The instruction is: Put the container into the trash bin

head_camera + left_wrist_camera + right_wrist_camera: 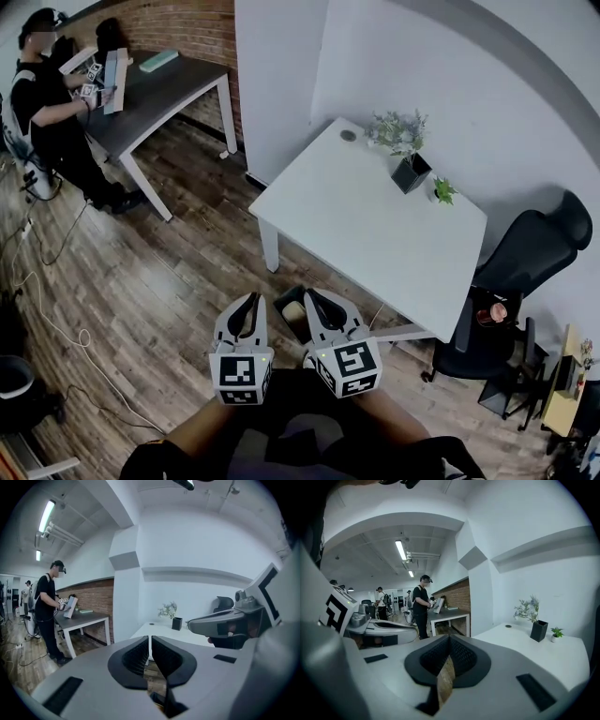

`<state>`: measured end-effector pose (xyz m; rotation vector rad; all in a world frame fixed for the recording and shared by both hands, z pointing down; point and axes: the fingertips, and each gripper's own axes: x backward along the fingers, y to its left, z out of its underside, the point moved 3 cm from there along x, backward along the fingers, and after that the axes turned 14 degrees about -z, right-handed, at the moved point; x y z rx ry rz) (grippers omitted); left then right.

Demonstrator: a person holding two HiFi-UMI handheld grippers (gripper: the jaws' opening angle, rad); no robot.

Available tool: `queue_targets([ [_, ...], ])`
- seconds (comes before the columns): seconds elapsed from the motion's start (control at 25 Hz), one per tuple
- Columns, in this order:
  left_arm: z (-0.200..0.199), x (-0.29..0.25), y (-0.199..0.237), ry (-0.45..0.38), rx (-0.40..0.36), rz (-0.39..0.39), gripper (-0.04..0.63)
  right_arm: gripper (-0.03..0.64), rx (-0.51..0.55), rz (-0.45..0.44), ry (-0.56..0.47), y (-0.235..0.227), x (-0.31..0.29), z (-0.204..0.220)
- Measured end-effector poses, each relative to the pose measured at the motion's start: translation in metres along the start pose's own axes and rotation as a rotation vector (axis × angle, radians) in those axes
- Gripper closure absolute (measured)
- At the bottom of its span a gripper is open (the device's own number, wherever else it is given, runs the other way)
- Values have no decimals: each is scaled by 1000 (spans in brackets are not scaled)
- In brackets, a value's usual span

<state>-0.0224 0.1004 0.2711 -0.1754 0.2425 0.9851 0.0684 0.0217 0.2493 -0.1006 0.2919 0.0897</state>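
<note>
Both grippers were held side by side, low in the head view, above the wooden floor (169, 281). The left gripper (253, 296) had its fingers drawn in to a thin slit with nothing between them. The right gripper (309, 292) had its fingers closed tip to tip, and they were empty too.

Between the two grippers, and below them, a dark trash bin (283, 319) stood on the floor. It sat just beside the near corner of the white desk (375, 225). A pale thing (294, 307) lay inside the bin, likely the container, though it was too small to tell for sure. From the head, the right gripper's finger covered the bin's right side. The desk's edge ran close past the bin, and the desk's white leg (270, 248) stood near it on the far side.

On the desk's far end stood a black pot of pale sprigs (411, 172). A small green plant (443, 191) stood just beside it. A round cap (348, 135) sat near the far corner. A black office chair (525, 272) was drawn up at the desk's right side.

Well apart, at the upper left, a person (47, 103) stood at a grey desk (159, 89) against a brick wall (187, 28). Cables (56, 319) trailed over the floor on the left.
</note>
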Motion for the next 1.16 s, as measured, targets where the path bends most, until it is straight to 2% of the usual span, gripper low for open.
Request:
queue_targets([
  [0.24, -4, 1, -10, -13, -21, 12, 572, 604, 17, 3, 15, 0, 6, 2],
  [1.16, 0, 9, 14, -6, -2, -29, 572, 604, 5, -50, 37, 17, -14, 4],
])
